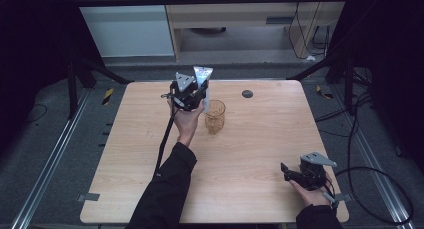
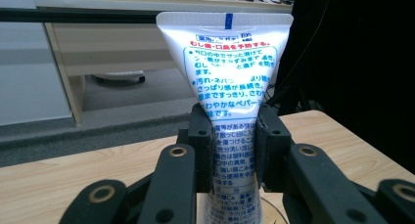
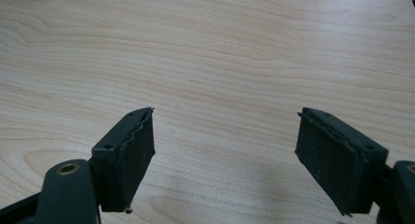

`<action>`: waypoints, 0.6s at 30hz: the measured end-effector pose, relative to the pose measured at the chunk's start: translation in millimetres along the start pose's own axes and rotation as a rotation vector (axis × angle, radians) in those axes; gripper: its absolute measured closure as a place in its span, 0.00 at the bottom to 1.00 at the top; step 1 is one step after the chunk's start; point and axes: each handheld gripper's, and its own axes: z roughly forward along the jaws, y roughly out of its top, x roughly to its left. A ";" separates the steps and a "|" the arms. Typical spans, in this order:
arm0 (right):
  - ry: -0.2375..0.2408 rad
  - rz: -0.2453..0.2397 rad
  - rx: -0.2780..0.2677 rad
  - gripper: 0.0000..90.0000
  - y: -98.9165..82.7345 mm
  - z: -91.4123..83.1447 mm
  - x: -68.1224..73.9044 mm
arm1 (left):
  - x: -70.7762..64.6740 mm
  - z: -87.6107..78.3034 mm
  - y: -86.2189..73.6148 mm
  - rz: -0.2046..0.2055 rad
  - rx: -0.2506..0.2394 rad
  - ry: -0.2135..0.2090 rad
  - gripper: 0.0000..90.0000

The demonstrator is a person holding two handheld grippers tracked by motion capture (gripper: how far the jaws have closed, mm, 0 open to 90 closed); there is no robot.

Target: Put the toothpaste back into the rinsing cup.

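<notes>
The white tube [image 2: 226, 82] stands upright, pinched between the left gripper's [image 1: 192, 96] 2 fingers [image 2: 200, 150] above the bench [image 1: 250, 149], apparently just left of the amber glass [image 1: 215, 116]. The right gripper's [image 3: 225, 155] fingers [image 3: 134, 155] are spread at the near right.

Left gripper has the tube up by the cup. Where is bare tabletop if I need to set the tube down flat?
The table is bare left of the left gripper, and between the cup and the right gripper. It is crowded only around the cup, where the tube hangs.
</notes>
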 end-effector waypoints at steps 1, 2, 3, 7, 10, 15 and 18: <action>0.003 0.003 0.001 0.25 0.1 -0.1 0.5 | -1.4 1.9 1.3 -0.002 -0.002 -0.006 0.80; 0.003 0.003 0.001 0.25 0.1 -0.1 0.5 | -1.4 1.9 1.3 -0.002 -0.002 -0.006 0.80; 0.003 0.003 0.000 0.25 0.3 -0.1 0.5 | -2.2 3.8 2.3 0.002 0.000 -0.010 0.80; 0.004 0.003 0.000 0.25 0.4 -0.1 0.3 | -2.6 9.0 2.4 -0.002 -0.005 -0.014 0.80; 0.005 0.004 -0.002 0.25 0.3 -0.2 0.2 | -2.4 12.9 2.8 -0.008 -0.005 -0.015 0.80; 0.009 0.011 -0.002 0.25 0.4 0.0 -0.1 | -9.5 26.2 6.3 -0.005 -0.001 -0.023 0.80; 0.013 0.020 -0.003 0.25 0.4 -0.4 -0.3 | -13.0 29.9 6.4 0.005 0.001 -0.029 0.80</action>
